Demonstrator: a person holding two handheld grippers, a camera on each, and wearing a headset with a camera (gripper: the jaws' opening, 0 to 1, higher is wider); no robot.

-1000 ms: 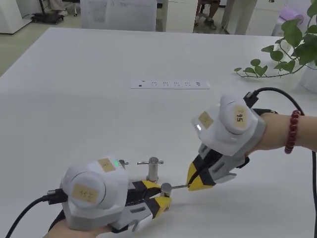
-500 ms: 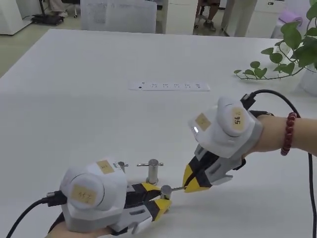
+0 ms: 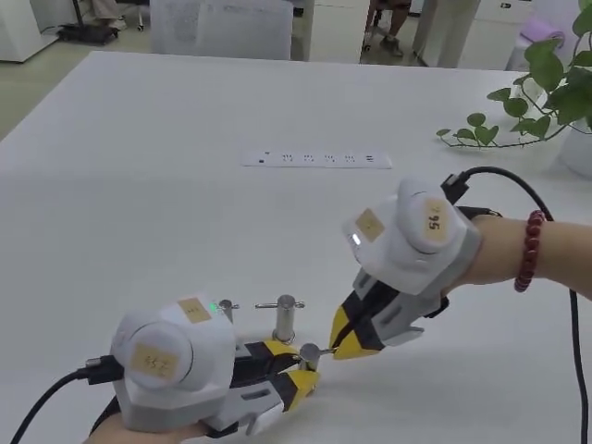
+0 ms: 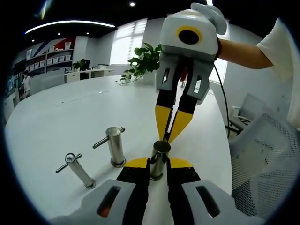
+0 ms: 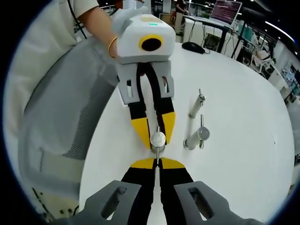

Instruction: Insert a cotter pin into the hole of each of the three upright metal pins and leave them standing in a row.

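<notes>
Clamping the front metal pin (image 3: 309,352) in the left gripper's (image 3: 300,363) jaws. Right beside it, on its right, the right gripper's (image 3: 335,343) jaws pinching a cotter pin (image 3: 323,351) at its head. Just behind it, a second pin (image 3: 286,319), upright.

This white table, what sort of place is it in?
Probably an open office: a big white table with a socket strip, a leafy plant, and a laptop in the background.

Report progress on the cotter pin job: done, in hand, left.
Done: the middle pin and the far pin each carry a crosswise cotter pin.
In hand: the left gripper is shut on the third pin; the right gripper holds the last cotter pin at its head. I cannot tell whether it is through.
Left: seat it, then release.
</notes>
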